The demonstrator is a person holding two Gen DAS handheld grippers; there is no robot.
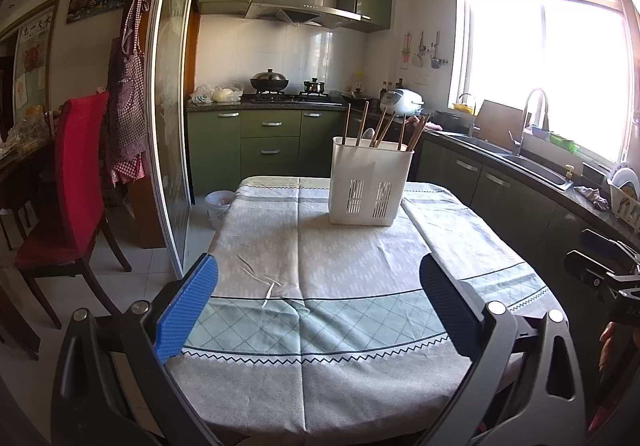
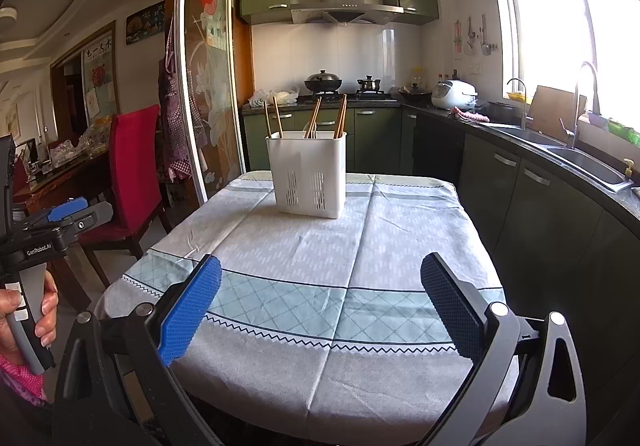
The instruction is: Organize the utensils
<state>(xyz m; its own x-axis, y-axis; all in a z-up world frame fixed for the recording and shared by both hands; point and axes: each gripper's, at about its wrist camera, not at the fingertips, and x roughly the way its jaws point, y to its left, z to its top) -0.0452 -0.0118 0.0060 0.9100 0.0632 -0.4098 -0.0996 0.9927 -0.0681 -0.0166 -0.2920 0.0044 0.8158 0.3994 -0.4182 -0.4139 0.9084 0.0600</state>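
A white slotted utensil holder (image 1: 370,184) stands upright at the far end of the table; it also shows in the right wrist view (image 2: 308,174). Several brown chopsticks (image 1: 384,126) and a pale spoon (image 1: 367,135) stick out of its top; the chopsticks show in the right wrist view (image 2: 312,118). My left gripper (image 1: 318,304) is open and empty above the near part of the table. My right gripper (image 2: 320,306) is open and empty, also above the near part. Both are well short of the holder.
The table wears a grey and green cloth (image 1: 320,266). A red chair (image 1: 72,186) stands left. A kitchen counter with a sink (image 2: 580,158) runs along the right. A glass sliding door (image 1: 168,126) stands at left. The other gripper shows at each view's edge (image 2: 60,218).
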